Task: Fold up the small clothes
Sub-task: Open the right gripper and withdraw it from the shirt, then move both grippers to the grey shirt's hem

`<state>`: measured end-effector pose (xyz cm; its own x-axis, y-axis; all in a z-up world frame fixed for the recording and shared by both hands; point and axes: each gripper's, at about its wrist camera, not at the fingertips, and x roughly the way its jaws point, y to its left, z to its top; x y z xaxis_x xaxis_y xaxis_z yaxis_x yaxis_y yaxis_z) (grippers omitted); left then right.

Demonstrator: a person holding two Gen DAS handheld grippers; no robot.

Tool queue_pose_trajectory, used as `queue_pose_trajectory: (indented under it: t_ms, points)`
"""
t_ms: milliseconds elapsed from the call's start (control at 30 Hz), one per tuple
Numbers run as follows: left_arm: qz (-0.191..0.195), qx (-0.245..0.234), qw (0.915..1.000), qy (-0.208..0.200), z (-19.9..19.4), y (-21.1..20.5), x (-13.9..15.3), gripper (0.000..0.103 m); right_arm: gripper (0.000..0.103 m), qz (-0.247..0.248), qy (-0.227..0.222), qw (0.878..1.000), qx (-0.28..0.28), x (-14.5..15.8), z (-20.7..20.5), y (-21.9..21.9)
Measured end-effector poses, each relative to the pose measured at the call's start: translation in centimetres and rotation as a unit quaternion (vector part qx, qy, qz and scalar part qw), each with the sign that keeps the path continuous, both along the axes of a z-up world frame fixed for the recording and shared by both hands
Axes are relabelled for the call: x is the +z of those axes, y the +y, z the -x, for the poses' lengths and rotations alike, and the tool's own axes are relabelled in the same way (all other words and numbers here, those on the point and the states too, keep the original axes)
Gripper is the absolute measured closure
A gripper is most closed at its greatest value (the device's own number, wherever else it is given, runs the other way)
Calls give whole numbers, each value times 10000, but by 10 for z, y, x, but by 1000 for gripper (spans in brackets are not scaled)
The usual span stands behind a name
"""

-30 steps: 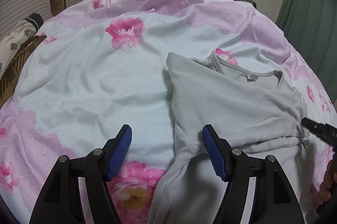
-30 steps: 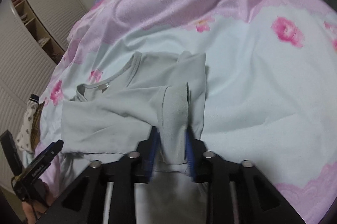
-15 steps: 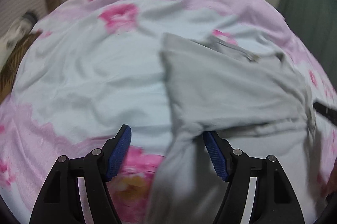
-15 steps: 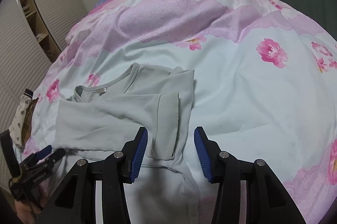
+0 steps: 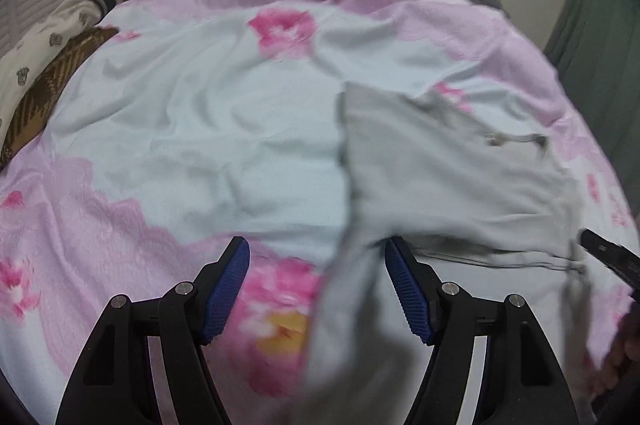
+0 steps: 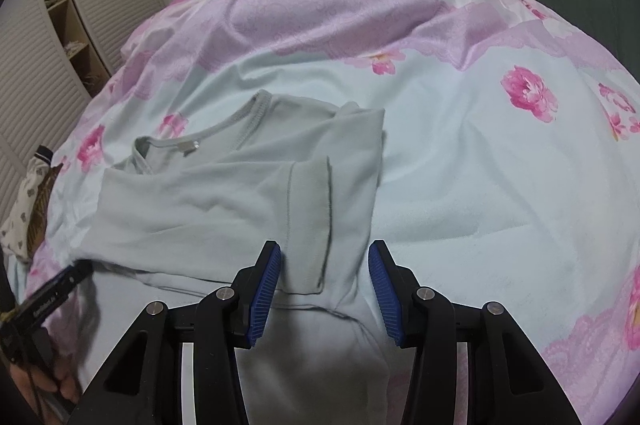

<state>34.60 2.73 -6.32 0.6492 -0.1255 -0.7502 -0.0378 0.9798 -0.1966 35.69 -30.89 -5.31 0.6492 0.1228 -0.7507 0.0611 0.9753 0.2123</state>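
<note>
The grey shirt (image 6: 208,209) is soft, matt cloth. The flowery bed cover (image 6: 460,165) is smooth cloth with wrinkles. The gripper fingers (image 6: 262,295) have blue ribbed rubbery pads on black plastic.

The room around me is dim and evenly lit, with no glare and no hard-edged shadows. My left view is smeared with motion blur: the roses on the bedspread (image 5: 208,129) and the grey top (image 5: 448,177) lose their edges, while my own blue pads (image 5: 228,289) stay sharp. My right view is crisper, the top's stitching readable. Both pictures bulge like a fishbowl, bending the wardrobe (image 6: 36,77) and darkening to black at the corners.
</note>
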Motion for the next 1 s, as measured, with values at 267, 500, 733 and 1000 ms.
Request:
queue_pose_trajectory:
  t_ms: [267,500,733,1000]
  points:
    - [-101,-585,9970,-495,-16,-34,33,33,56,-131,-340,9993,110,19,-9,7]
    - [-602,-767,9952,3,-59,-43,2,33,57,212,-242,9985,452,6,-30,26]
    - [-766,-666,9948,123,-62,-41,-17,32,57,389,229,9988,172,-25,-40,17]
    - [-670,-713,9951,-169,-16,-39,24,32,57,197,-28,9998,86,9,-4,16]
